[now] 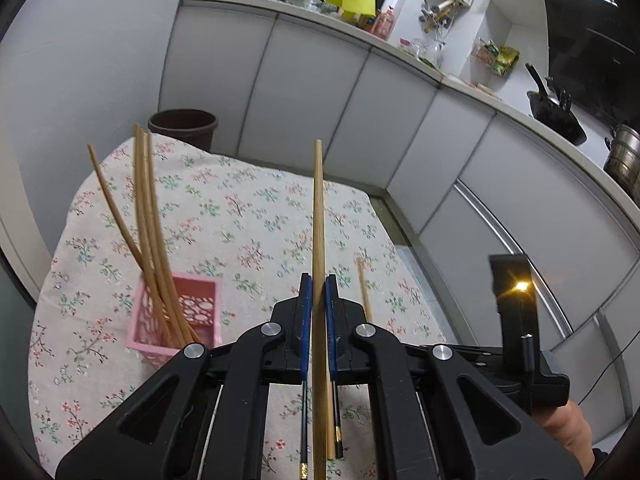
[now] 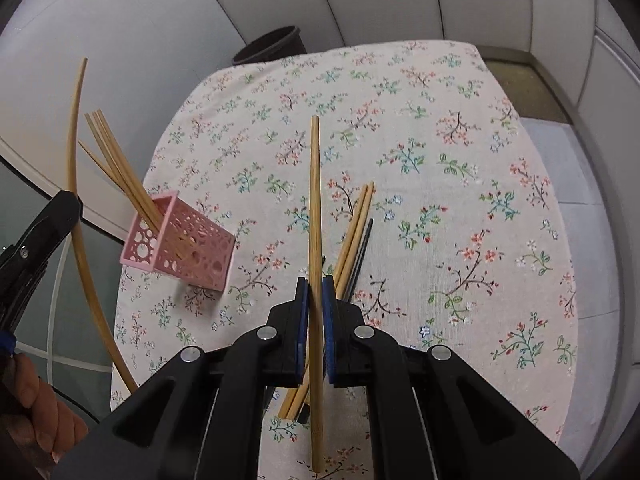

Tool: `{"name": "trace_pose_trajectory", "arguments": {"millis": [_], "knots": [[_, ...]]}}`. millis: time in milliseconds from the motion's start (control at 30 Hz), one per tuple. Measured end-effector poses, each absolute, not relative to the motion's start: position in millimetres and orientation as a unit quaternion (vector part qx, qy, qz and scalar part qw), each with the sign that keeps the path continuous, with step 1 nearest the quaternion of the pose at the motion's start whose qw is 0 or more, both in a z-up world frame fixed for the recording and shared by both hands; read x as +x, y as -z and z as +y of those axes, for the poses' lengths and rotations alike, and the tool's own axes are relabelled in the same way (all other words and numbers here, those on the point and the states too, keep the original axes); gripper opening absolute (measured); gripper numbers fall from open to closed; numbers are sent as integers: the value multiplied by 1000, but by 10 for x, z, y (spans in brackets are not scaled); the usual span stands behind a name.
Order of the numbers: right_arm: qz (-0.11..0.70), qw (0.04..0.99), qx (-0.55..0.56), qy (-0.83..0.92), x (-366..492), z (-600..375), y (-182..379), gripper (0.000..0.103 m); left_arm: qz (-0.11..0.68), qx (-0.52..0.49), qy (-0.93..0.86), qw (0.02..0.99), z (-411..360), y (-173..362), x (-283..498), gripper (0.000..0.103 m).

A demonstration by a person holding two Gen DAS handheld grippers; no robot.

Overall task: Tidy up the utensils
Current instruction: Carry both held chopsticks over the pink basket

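My left gripper [image 1: 319, 280] is shut on a single wooden chopstick [image 1: 318, 220] that points away over the floral cloth. My right gripper [image 2: 316, 284] is shut on another wooden chopstick [image 2: 315, 220], held above the table. A pink perforated holder [image 2: 180, 248] stands at the left with several wooden chopsticks [image 2: 116, 168] leaning in it; the left wrist view shows the pink holder [image 1: 200, 312] just left of my fingers. Loose wooden chopsticks [image 2: 356, 232] and a black chopstick [image 2: 362, 256] lie on the cloth beneath the right gripper. The left gripper [image 2: 68, 208] shows at the left edge with its chopstick [image 2: 74, 140].
The floral tablecloth [image 1: 240, 208] covers a small table whose far edge meets grey cabinets [image 1: 320, 100]. A dark brown bin [image 1: 184, 126] stands behind the table's far left corner. A person's hand [image 2: 36, 400] grips the left tool. A cluttered counter [image 1: 400, 46] runs along the back.
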State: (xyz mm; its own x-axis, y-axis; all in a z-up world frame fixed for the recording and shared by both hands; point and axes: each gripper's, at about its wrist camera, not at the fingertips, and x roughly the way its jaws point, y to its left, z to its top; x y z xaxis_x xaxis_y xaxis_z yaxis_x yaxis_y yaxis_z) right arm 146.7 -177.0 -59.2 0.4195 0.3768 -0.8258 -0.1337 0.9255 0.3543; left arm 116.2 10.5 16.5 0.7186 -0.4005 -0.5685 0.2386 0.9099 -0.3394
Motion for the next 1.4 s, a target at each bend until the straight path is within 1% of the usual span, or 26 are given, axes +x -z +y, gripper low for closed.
{"name": "trace_pose_trajectory", "arguments": {"millis": [67,367,600,867,1033,1400], "knots": [[500,844,113,-155,1451,-1765,517,7,320,-124,160,925,192,-215,1163,6],[445,870,110,-180,1401,-1710,279,7,216,-151,80,961,764,-397,1157,6],[393,891,114,-195,1318,-1668,76,7,177,-153,59,970,859,-403,1215,6],[340,908,125,-211,1236,-1647,-100,7,116,-159,37,980,1002,-346,1286,6],[323,912,124,-222,1208,-1613,-156,7,103,-143,29,984,971,-269,1332,6],[306,916,125,-226,1159,-1609,-217,7,107,-128,30,986,981,-114,1403,6]]}}
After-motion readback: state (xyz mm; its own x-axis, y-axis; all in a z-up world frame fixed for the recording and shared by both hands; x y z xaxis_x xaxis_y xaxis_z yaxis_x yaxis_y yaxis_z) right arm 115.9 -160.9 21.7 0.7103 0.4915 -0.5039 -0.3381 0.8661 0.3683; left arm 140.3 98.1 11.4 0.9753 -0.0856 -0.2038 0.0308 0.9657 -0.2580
